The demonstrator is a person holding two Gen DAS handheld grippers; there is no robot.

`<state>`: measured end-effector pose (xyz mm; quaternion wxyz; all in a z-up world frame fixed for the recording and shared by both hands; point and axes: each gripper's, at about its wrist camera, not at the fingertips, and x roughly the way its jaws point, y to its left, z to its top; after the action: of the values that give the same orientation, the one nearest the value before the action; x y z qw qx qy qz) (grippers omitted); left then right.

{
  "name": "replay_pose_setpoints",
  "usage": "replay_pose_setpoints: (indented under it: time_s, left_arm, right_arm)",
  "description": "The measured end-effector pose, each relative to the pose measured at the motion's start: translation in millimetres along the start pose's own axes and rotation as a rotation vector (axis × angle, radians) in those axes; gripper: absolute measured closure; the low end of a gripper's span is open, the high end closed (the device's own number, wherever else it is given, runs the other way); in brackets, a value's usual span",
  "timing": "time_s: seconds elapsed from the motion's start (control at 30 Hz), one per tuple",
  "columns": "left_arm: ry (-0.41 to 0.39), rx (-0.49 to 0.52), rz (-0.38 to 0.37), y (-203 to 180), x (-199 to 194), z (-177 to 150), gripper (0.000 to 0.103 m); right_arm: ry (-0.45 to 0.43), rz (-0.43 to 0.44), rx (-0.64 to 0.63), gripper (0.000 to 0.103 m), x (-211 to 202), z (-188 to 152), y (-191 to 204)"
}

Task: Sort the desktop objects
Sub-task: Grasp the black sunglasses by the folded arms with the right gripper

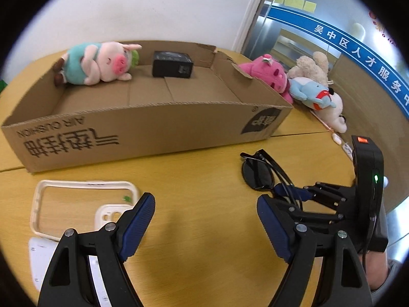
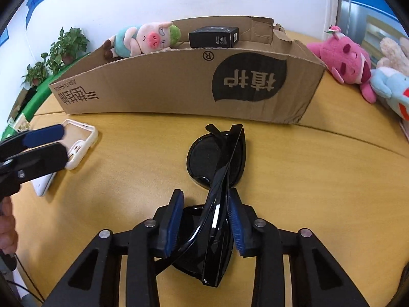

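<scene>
Folded black sunglasses [image 2: 217, 176] lie on the yellow table; they also show in the left wrist view [image 1: 258, 174]. My right gripper [image 2: 205, 204] has its blue pads on both sides of the near lens and temples, closed around them. My left gripper [image 1: 205, 204] is open and empty, above bare table just right of a white phone case [image 1: 84, 204]. A low cardboard box [image 1: 143, 125] behind holds a pig plush [image 1: 102, 62] and a black box [image 1: 172, 64].
A pink plush [image 1: 268, 73], a beige plush [image 1: 311, 69] and a blue-white plush [image 1: 317, 94] lie right of the box. A white card [image 1: 42, 261] lies under the phone case. Potted plants [image 2: 58, 51] stand at far left.
</scene>
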<state>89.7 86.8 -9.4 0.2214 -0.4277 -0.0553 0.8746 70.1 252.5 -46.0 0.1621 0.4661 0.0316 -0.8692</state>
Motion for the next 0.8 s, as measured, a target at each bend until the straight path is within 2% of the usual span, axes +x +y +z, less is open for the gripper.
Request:
replay_pose_setpoints:
  time_s: [0.1, 0.2, 0.3, 0.37, 0.4, 0.43, 0.5, 0.6, 0.7, 0.77, 0.8]
  left_arm:
    - [0.040, -0.029, -0.094, -6, 15, 1, 0.022]
    - [0.085, -0.055, -0.221, -15, 32, 2, 0.022]
    - [0.115, -0.056, -0.315, -26, 45, 4, 0.028]
    - [0.158, -0.059, -0.358, -32, 57, 4, 0.041]
    - [0.183, -0.063, -0.376, -34, 62, 4, 0.057]
    - [0.206, -0.063, -0.387, -37, 67, 3, 0.065]
    - [0.223, -0.049, -0.378, -42, 73, 0, 0.067]
    - [0.236, -0.068, -0.391, -40, 78, -4, 0.078]
    - [0.229, -0.064, -0.389, -40, 78, -6, 0.085]
    - [0.220, -0.059, -0.383, -39, 76, -5, 0.089]
    - [0.219, -0.059, -0.383, -39, 75, -5, 0.092]
  right_arm:
    - [-0.004, 0.009, 0.004, 0.070, -8, -11, 2]
    - [-0.009, 0.023, 0.019, 0.071, -14, -19, 5]
    - [-0.013, 0.029, 0.019, 0.071, -18, -25, 11]
    - [-0.014, 0.040, 0.015, 0.071, -19, -26, 15]
    - [-0.016, 0.047, 0.012, 0.071, -18, -27, 17]
    - [-0.018, 0.054, 0.011, 0.072, -19, -27, 19]
    - [-0.022, 0.064, 0.015, 0.072, -19, -28, 21]
    - [-0.024, 0.083, 0.014, 0.072, -19, -30, 23]
    - [-0.020, 0.118, 0.002, 0.070, -21, -31, 26]
    - [-0.023, 0.153, 0.009, 0.062, -25, -32, 24]
    - [-0.025, 0.162, 0.016, 0.043, -27, -33, 22]
